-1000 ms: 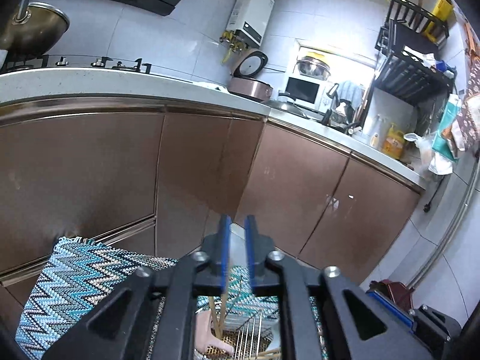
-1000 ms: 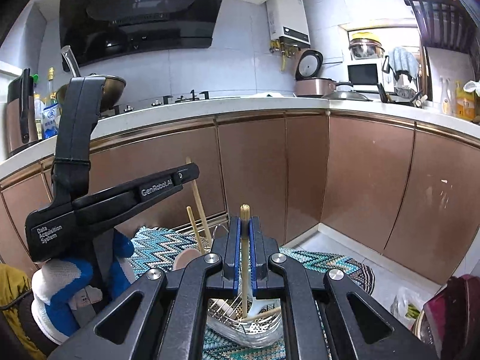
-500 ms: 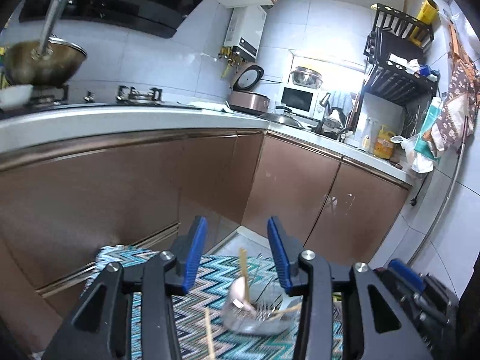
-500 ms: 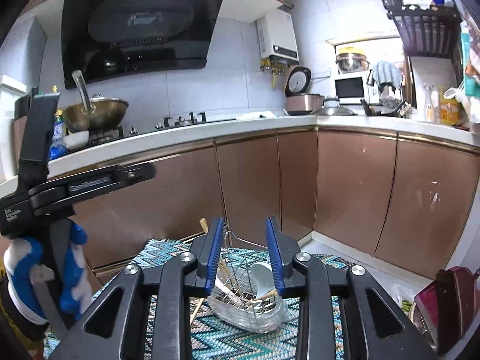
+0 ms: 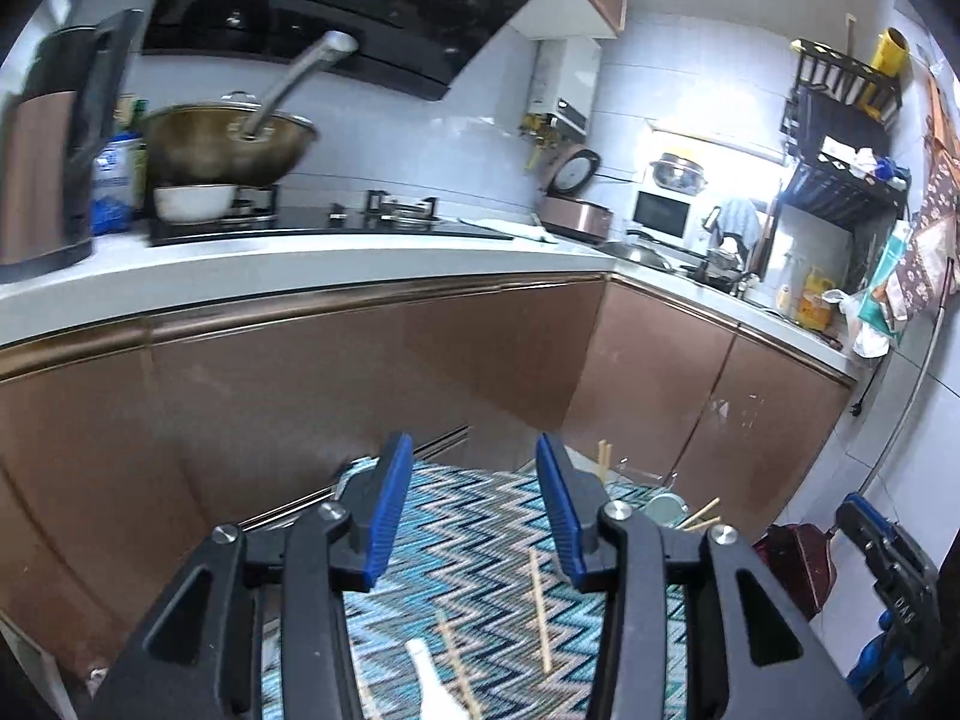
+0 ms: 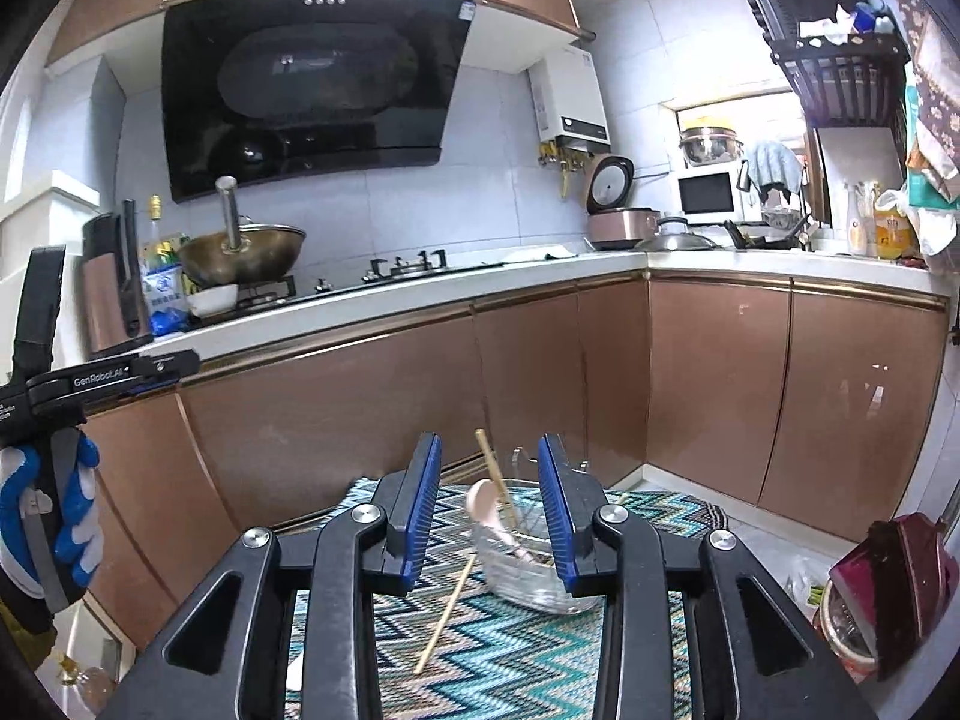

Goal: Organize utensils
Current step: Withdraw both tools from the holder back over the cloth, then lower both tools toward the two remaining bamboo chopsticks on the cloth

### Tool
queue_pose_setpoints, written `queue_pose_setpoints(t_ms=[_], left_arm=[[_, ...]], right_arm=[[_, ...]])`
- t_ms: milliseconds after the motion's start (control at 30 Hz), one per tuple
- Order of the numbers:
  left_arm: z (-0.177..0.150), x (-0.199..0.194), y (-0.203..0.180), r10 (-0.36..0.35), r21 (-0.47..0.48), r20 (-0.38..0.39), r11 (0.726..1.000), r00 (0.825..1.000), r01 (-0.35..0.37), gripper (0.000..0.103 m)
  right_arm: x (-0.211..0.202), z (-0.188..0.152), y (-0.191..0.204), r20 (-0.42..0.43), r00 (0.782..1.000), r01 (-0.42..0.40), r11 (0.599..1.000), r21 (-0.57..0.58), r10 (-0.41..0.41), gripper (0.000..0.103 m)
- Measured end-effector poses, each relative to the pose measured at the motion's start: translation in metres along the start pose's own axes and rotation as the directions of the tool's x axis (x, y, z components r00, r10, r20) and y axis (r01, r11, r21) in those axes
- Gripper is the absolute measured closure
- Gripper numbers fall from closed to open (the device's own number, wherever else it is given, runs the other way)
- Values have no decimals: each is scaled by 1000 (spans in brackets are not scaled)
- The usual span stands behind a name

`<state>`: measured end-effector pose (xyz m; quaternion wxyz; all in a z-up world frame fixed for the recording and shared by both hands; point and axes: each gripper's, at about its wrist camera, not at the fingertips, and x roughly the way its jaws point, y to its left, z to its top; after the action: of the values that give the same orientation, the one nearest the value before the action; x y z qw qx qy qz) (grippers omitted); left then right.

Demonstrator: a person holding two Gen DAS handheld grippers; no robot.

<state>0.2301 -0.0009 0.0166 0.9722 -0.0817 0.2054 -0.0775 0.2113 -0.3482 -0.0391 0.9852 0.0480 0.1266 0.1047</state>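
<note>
A wire utensil basket [image 6: 528, 564] stands on a zigzag-patterned mat [image 6: 498, 648]. It holds a pink spoon [image 6: 483, 507] and wooden chopsticks [image 6: 495, 477]. One loose chopstick [image 6: 444, 618] lies on the mat in front of it. My right gripper [image 6: 489, 504] is open and empty, raised above the basket. My left gripper [image 5: 474, 510] is open and empty above the mat [image 5: 480, 588], where loose chopsticks [image 5: 540, 612] and a white spoon [image 5: 432, 684] lie. The basket [image 5: 660, 498] shows at its right, partly hidden.
Brown kitchen cabinets [image 6: 540, 372] and a white counter [image 6: 420, 294] run behind the mat. A wok [image 6: 240, 252] sits on the stove. A dark red object [image 6: 888, 576] stands at the right on the floor. The left gripper's body [image 6: 72, 384] is at the far left.
Both grippers opened and pulled up and back from the basket. The right one let go of the chopstick it held a second ago.
</note>
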Motion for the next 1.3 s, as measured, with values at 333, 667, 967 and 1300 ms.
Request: queue_pose_setpoints(t_ms=[333, 667, 967, 1300], left_arm=[[-16, -72, 56, 38, -75, 7, 996, 999, -37, 62], [-33, -85, 87, 23, -135, -22, 990, 999, -26, 62], [-74, -22, 110, 2, -183, -197, 982, 980, -39, 62], [-137, 69, 122, -5, -183, -439, 979, 898, -84, 62]], right_arm=[[-49, 3, 38, 28, 999, -37, 999, -33, 38, 70], [-66, -4, 57, 11, 999, -41, 997, -58, 42, 69], [-29, -34, 53, -108, 994, -33, 999, -41, 29, 69], [52, -87, 44, -306, 951, -54, 998, -21, 45, 69]])
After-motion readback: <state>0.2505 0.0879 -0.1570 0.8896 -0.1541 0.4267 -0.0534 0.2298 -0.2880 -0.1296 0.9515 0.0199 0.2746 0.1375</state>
